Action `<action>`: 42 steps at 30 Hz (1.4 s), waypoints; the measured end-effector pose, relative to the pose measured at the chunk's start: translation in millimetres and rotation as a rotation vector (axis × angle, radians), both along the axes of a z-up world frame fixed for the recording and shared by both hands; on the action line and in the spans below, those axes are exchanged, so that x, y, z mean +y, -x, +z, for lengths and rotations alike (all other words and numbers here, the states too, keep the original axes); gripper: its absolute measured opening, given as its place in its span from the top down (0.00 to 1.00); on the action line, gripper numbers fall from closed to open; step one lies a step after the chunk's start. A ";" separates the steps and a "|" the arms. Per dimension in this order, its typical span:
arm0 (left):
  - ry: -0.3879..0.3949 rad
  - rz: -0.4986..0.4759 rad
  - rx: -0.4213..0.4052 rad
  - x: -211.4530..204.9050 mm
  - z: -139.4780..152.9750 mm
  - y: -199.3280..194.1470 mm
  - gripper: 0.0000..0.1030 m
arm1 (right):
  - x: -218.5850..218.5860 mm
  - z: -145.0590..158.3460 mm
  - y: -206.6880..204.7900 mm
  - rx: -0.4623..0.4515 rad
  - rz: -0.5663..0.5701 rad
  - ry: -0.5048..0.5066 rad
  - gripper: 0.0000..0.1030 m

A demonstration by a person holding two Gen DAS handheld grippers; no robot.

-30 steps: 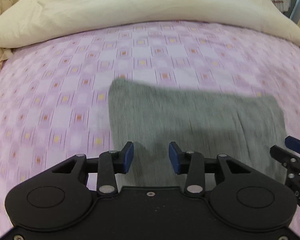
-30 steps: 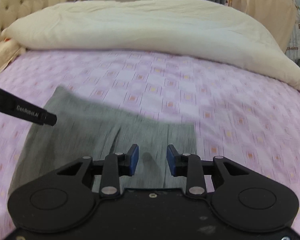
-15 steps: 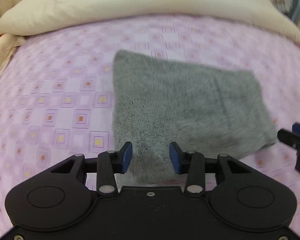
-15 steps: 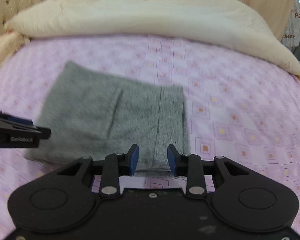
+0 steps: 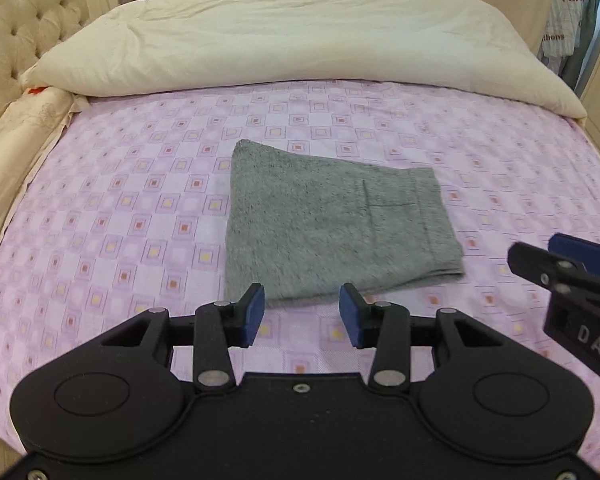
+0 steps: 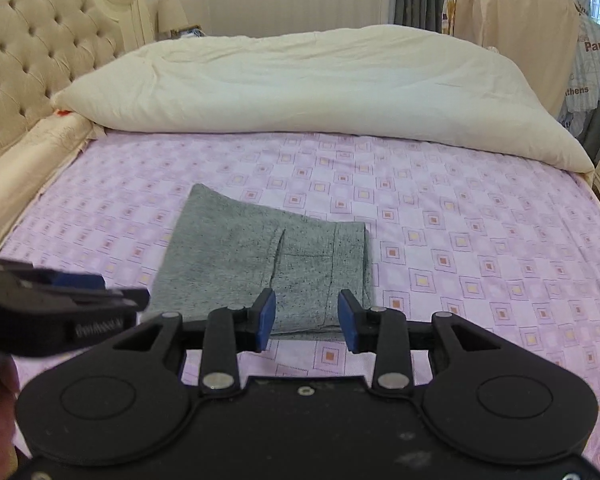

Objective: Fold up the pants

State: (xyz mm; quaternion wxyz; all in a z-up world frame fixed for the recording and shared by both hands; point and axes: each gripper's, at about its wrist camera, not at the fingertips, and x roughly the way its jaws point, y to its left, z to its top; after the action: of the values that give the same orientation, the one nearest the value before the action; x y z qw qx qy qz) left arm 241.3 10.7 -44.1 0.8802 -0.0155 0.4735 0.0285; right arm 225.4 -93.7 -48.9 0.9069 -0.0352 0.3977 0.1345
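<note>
The grey pants [image 5: 332, 224] [image 6: 268, 264] lie folded into a compact rectangle on the pink patterned bedsheet [image 5: 120, 208] [image 6: 480, 248], a pocket seam facing up. My left gripper [image 5: 302, 316] hovers above the sheet just short of the fold's near edge, open with nothing between its blue pads. My right gripper [image 6: 306, 318] hangs over the near right corner of the fold, its jaws opening and empty. Each gripper also shows in the other's view: the right gripper [image 5: 556, 264] at the right edge and the left gripper [image 6: 100, 294] at the left edge.
A large cream duvet [image 5: 300, 36] [image 6: 308, 92] is bunched across the far side of the bed. A tufted cream headboard [image 6: 40, 56] stands at the left. Clothes hang on a rack [image 6: 540, 40] at the far right.
Both grippers have pulled back and risen away from the pants, which now show whole and smaller in both views. The folded pants stay flat on the sheet.
</note>
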 end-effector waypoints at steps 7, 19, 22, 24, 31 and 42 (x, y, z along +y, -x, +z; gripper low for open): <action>-0.013 0.010 -0.015 -9.2 17.3 26.6 0.51 | -12.0 19.7 23.4 -0.032 0.000 -0.045 0.63; -0.024 0.023 -0.044 -10.7 25.9 38.2 0.51 | -19.7 27.3 36.7 -0.040 0.001 -0.078 0.63; -0.026 0.027 -0.045 -11.5 26.3 40.3 0.51 | -20.3 24.4 37.7 -0.039 0.004 -0.076 0.63; -0.027 0.025 -0.043 -11.3 26.6 41.3 0.51 | -20.5 25.7 37.6 -0.039 0.011 -0.078 0.63; -0.019 0.023 -0.038 -9.6 25.8 45.5 0.51 | -19.6 25.0 41.6 -0.042 0.017 -0.082 0.63; -0.007 0.022 -0.039 -6.4 27.6 49.3 0.51 | -21.8 24.5 47.1 -0.048 0.032 -0.088 0.63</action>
State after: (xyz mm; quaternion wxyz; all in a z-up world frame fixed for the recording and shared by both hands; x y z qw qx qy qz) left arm 192.0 4.3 -16.5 0.8890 -0.0184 0.4557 0.0396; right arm 178.3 -115.4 -24.4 0.9147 -0.0049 0.3688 0.1653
